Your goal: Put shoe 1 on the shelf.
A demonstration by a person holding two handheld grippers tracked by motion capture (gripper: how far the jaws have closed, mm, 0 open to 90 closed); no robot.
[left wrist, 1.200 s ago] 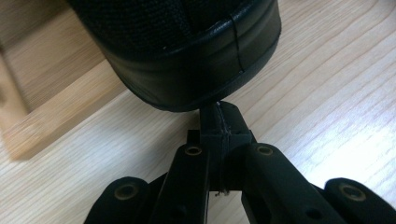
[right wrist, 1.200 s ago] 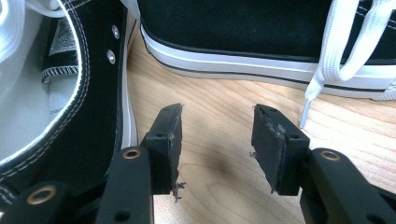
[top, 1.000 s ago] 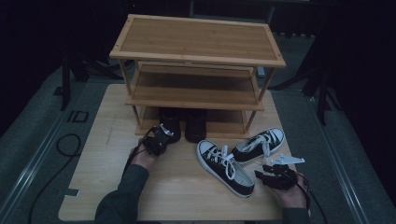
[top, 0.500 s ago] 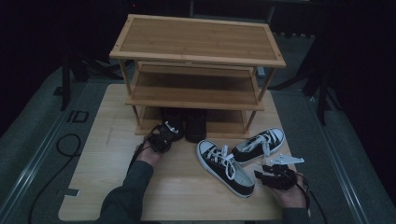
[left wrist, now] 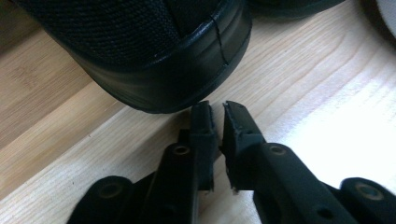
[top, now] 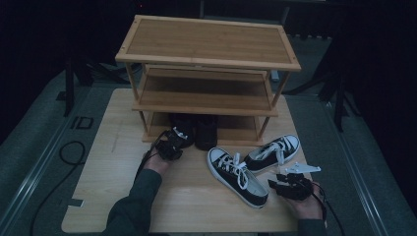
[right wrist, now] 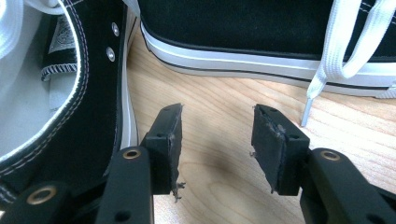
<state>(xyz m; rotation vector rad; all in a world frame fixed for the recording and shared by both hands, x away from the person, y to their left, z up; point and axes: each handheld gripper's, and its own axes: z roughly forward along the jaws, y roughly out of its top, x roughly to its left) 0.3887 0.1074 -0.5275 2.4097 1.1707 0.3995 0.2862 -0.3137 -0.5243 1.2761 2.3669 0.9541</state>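
One dark pair shelved, sneakers still out
Dark shoes [top: 194, 129] sit on the rack's [top: 206, 105] bottom shelf; left gripper [top: 169, 146] jaws nearly together behind them. Sneakers [top: 253, 164] lie mid-table; right gripper [top: 290, 186] jaws apart, empty.

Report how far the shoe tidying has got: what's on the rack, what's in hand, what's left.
Done: a pair of all-black shoes sits on the bottom shelf of the wooden rack. In hand: nothing; the left gripper is nearly shut and empty at a black shoe's heel, and the right gripper is open between the two sneakers. Left: both black-and-white sneakers lie on the table; the middle and top shelves look bare.
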